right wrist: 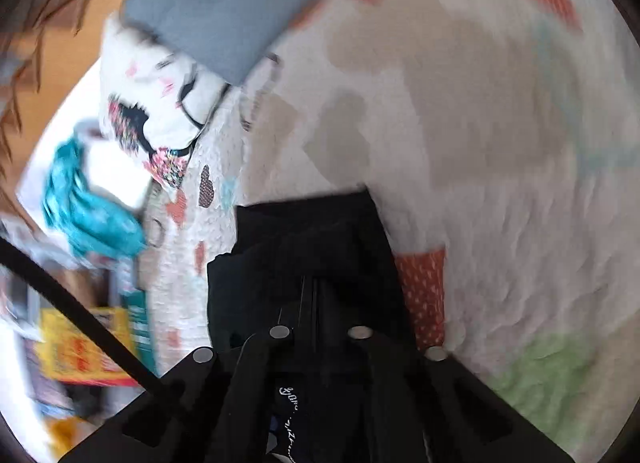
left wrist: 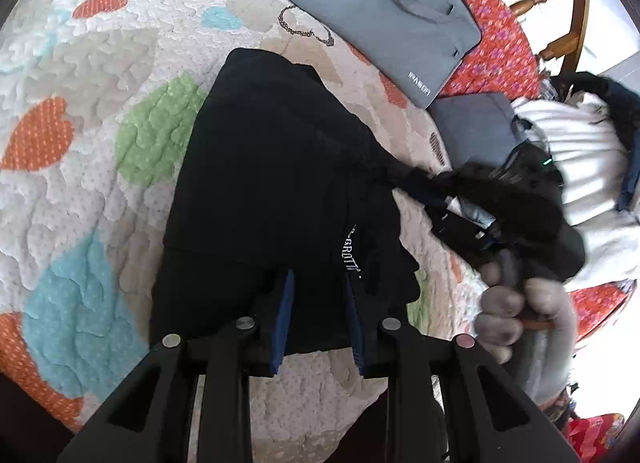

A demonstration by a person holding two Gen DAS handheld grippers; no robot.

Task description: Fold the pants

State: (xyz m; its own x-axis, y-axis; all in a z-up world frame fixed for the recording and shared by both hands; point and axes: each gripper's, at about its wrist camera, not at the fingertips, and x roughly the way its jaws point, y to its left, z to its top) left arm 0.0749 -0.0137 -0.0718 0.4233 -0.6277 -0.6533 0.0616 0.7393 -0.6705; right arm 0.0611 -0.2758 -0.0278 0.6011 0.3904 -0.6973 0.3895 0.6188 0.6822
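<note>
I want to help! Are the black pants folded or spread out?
Folded: the black pants lie doubled in layers on the quilt.

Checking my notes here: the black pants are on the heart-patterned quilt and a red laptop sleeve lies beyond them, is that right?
Almost. The pants do lie on the heart-patterned quilt, but the laptop sleeve beyond them is grey, not red; the red is the floral cloth next to it. The left wrist view shows this.

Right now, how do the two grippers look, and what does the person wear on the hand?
The left gripper has black plastic arms, round silver bolts and blue finger pads. The right gripper is the same black build with silver bolts. The hand wears a light grey glove, with a white sleeve behind it.
</note>
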